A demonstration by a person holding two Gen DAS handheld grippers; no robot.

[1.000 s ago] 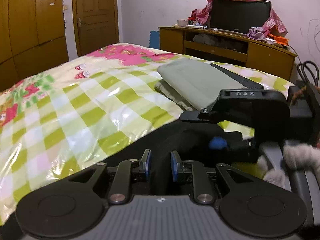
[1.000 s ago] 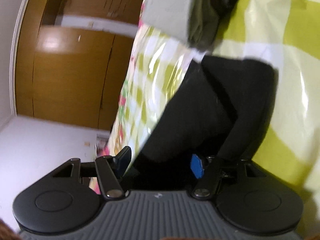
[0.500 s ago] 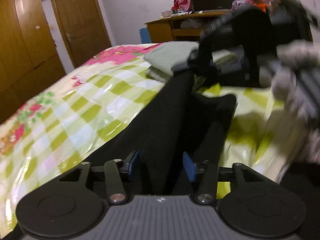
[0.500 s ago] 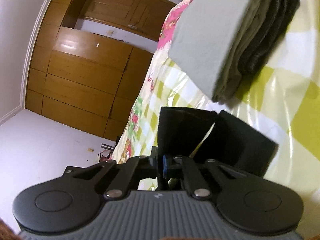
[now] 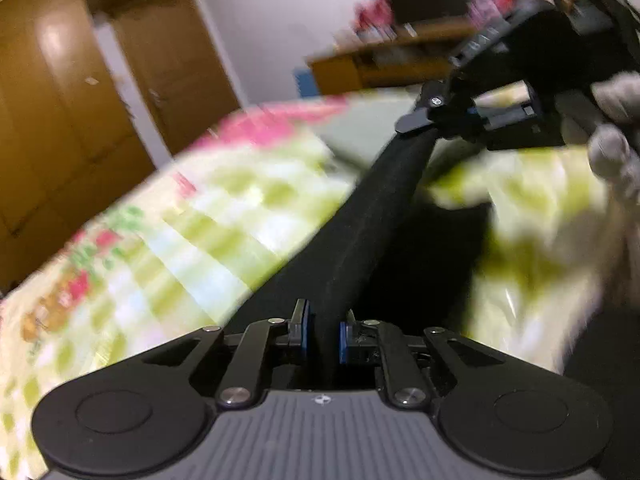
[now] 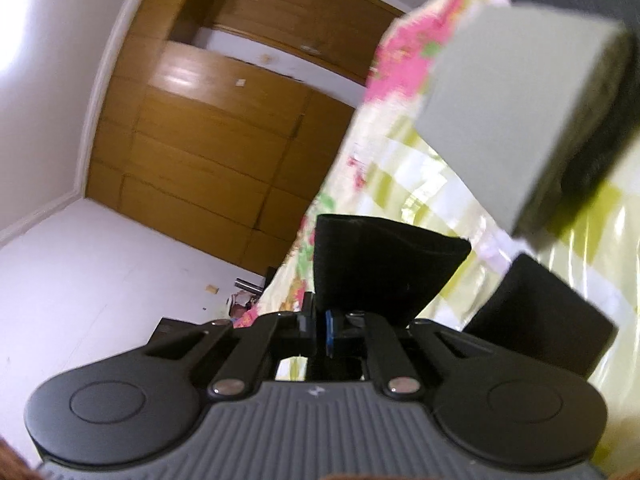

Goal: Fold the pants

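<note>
A pair of black pants (image 5: pixel 372 216) is stretched over a bed (image 5: pixel 168 240) covered in a glossy green-and-white checked sheet with pink flowers at its far end. In the left wrist view, which is blurred, the cloth runs as a taut dark band from the near centre up to the far right. The left tongs (image 5: pixel 323 336) have this band between their blue pads, and their jaws are closing on it. At the far end of the band the same view shows the right tongs (image 5: pixel 460 118) from outside, pinched on the cloth and raised above the bed, with a grey-gloved hand (image 5: pixel 616 148) behind them at the right edge.

The right wrist view shows that grip from close by: the right tongs (image 6: pixel 320 330) are closed tight on a folded edge of the black pants (image 6: pixel 380 264), which fans upward from the pads. A second dark flap lies on the sheet just to the right. Only this view shows clearly a folded grey-green garment (image 6: pixel 516 120) resting on a darker folded one, farther along the bed.

A wooden wardrobe (image 6: pixel 208 140) appears in both views. Only the left view shows a wooden door (image 5: pixel 172 68) and a low wooden cabinet (image 5: pixel 384 64) against the far wall.
</note>
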